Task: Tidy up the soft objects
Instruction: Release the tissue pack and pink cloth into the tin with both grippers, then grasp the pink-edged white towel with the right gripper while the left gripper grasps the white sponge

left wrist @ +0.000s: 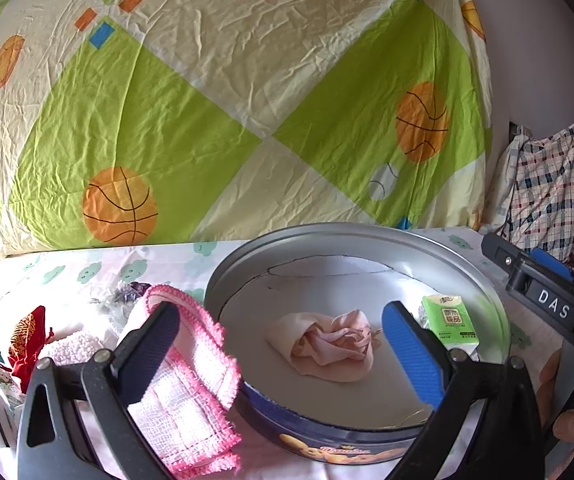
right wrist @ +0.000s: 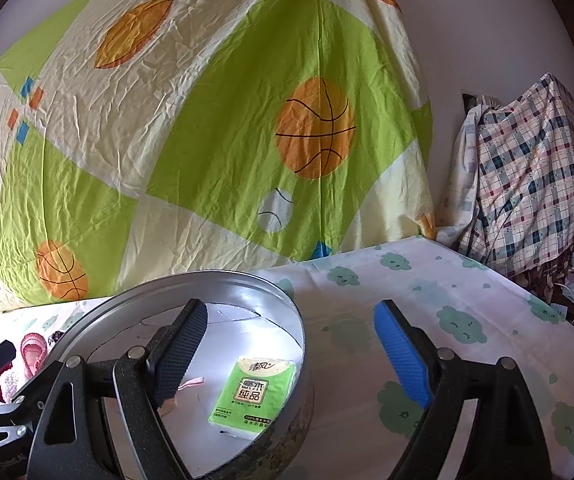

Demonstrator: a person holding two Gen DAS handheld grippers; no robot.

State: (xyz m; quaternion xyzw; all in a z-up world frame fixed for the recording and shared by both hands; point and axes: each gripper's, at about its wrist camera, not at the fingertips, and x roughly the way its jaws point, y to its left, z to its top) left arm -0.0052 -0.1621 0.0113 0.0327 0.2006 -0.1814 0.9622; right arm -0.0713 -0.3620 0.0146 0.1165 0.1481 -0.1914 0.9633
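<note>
Round cookie tin [left wrist: 483, 280] sits on the surface [right wrist: 427, 280] w/ cloud-print cover. Inside: crumpled pink cloth [left wrist: 327, 344] at centre, green tissue pack [right wrist: 253, 394] by the tin's right wall. Pink-edged washcloth [left wrist: 191, 376] lies just left of the tin, touching its rim; red pouch [left wrist: 27, 344] further left. Left claw [left wrist: 283, 344] wide open, nothing gripped. Right claw [right wrist: 291, 348] also open, empty, straddling the tin's right rim.

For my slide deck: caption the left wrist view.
Open left gripper hovers over a round tin holding a pink cloth and green tissue pack.
</note>
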